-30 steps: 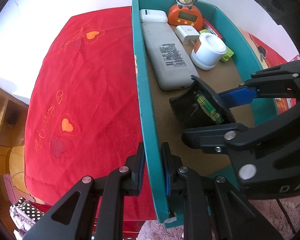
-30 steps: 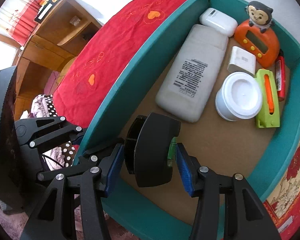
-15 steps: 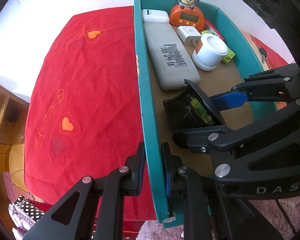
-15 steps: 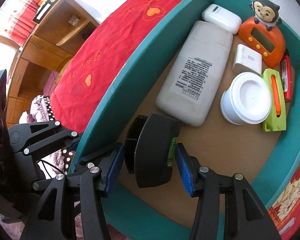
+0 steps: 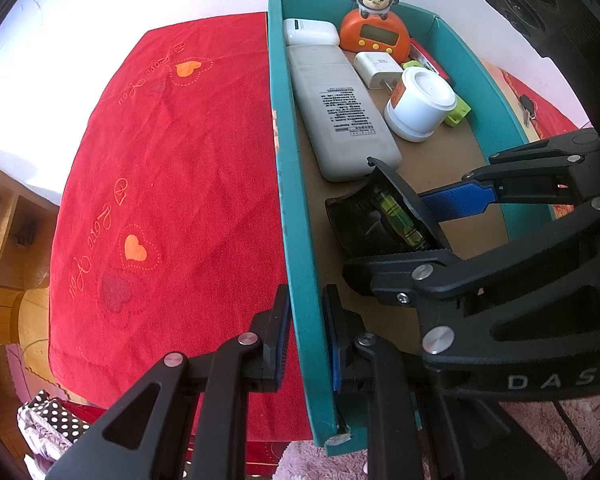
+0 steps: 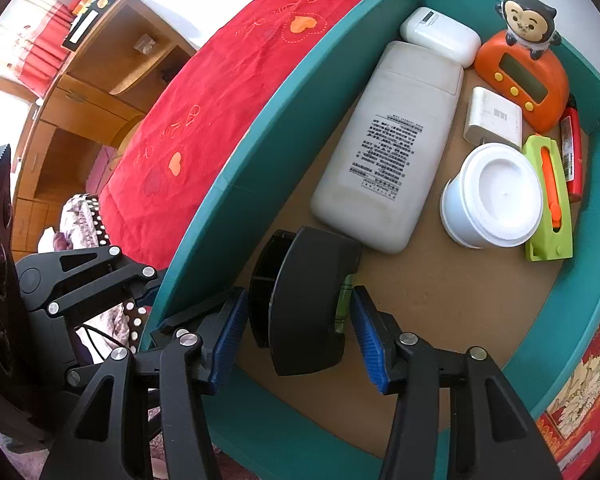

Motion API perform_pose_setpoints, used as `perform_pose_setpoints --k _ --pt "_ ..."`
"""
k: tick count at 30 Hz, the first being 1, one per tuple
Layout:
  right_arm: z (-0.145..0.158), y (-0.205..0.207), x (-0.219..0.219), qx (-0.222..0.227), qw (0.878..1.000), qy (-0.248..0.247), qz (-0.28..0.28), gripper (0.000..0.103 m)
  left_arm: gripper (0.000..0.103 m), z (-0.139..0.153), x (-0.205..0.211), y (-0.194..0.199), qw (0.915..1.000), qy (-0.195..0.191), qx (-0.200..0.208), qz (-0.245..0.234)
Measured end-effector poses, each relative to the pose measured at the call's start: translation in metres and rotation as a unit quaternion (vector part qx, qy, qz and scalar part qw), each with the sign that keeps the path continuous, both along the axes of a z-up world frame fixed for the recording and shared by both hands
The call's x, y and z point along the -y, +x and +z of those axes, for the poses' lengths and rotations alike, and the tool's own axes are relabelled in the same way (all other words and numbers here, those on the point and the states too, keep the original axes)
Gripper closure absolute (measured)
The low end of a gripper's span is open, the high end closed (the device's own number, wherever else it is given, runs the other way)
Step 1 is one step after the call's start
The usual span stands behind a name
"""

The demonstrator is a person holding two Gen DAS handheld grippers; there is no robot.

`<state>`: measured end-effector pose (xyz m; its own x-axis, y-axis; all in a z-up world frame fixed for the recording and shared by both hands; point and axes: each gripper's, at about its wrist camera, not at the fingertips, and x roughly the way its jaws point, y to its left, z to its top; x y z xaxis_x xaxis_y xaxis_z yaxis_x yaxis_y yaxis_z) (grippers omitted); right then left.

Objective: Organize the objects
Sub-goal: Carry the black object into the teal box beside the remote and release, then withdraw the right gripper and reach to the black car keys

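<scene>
The left gripper [image 5: 306, 340] is clamped on the near side wall of the teal box [image 5: 290, 216], while the right gripper [image 6: 296, 334] grips a black tape dispenser [image 6: 308, 300] just above the box's cardboard floor. Beyond it lie a white remote [image 6: 388, 148], a white cup [image 6: 496, 196], a green cutter [image 6: 550, 200], a white charger [image 6: 494, 118], and farthest back an orange monkey clock [image 6: 524, 68].

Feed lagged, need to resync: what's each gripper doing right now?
Left gripper: closed on the side wall of the teal box.
Right gripper: closed on the black tape measure, low inside the box.
</scene>
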<state>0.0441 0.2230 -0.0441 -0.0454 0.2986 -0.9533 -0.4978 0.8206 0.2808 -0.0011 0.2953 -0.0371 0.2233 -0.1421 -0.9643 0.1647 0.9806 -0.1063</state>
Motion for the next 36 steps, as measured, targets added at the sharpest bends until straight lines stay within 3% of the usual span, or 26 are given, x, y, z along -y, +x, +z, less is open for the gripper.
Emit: perform_pose_setpoints --k 20,28,36 --pt "0.02 -0.006 0.005 0.032 0.999 -0.003 0.008 0.043 0.088 0.0 0.0 0.0 1.0 0.0 0.0 -0.001" --pt "0.028 -0.007 0.029 0.039 0.999 0.004 -0.011 0.043 0.088 0.0 0.0 -0.001 1.0 0.001 0.001 -0.001" --pt "0.057 -0.017 0.077 0.084 0.995 0.013 -0.056 0.043 0.088 0.0 -0.002 0.0 1.0 0.005 0.005 -0.003"
